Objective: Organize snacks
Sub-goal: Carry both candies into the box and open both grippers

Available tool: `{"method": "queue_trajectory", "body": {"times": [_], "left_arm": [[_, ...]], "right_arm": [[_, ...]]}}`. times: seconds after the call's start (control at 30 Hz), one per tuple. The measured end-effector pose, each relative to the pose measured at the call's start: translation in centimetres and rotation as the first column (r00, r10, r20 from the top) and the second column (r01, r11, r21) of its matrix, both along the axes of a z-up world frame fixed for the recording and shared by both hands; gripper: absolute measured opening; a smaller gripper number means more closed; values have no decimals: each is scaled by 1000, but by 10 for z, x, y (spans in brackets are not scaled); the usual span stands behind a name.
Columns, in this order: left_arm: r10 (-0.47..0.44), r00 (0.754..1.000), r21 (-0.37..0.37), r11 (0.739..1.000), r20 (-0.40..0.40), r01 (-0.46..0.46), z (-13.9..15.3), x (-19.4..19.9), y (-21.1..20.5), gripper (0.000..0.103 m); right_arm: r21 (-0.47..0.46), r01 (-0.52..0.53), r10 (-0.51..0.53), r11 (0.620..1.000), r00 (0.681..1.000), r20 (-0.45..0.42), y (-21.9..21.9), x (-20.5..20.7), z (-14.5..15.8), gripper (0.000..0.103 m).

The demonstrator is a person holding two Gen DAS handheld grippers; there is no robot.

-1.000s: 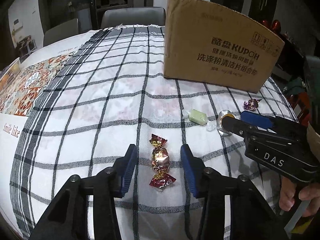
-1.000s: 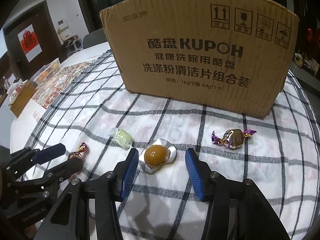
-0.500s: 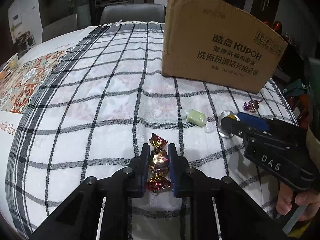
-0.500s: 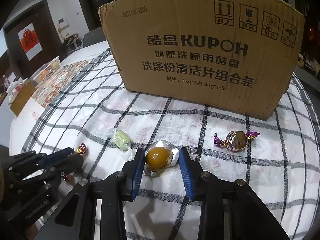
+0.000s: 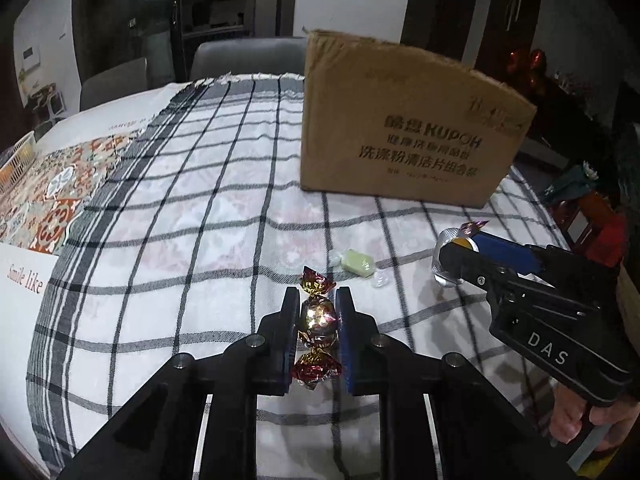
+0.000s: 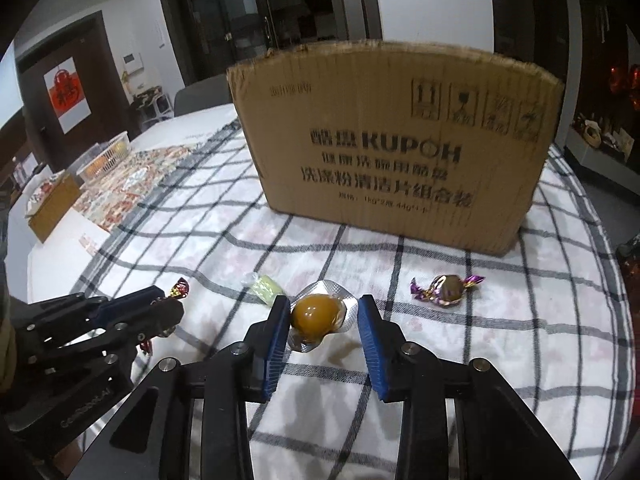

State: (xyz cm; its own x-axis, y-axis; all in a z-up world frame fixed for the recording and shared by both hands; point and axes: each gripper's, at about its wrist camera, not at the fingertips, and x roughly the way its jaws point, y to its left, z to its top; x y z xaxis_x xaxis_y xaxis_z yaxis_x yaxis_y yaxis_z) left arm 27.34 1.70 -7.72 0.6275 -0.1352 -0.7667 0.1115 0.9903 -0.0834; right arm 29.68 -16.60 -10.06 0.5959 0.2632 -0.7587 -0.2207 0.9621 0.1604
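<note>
From our left wrist camera, our left gripper is squeezed tight on the red-and-gold wrapped candy, so we can carry it. The green candy lies just ahead on the checked tablecloth. The cardboard box stands behind, with lots of open cloth to its left.

From our right wrist camera, our right gripper is pinched on the foil cup of amber jelly, holding its silver rim. The purple-wrapped candy waits near, on the right. The box wall is tall, so we probably must lift high to drop snacks in.
</note>
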Motion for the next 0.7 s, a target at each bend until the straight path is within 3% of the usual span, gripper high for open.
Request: {"method": "queue_trajectory", "body": {"times": [0.7], "left_arm": [[-66,981,11,998,185,65,79,-5,-21,19]], "right_arm": [[4,56,-56,998,981,185,-25,-21,79,36]]}}
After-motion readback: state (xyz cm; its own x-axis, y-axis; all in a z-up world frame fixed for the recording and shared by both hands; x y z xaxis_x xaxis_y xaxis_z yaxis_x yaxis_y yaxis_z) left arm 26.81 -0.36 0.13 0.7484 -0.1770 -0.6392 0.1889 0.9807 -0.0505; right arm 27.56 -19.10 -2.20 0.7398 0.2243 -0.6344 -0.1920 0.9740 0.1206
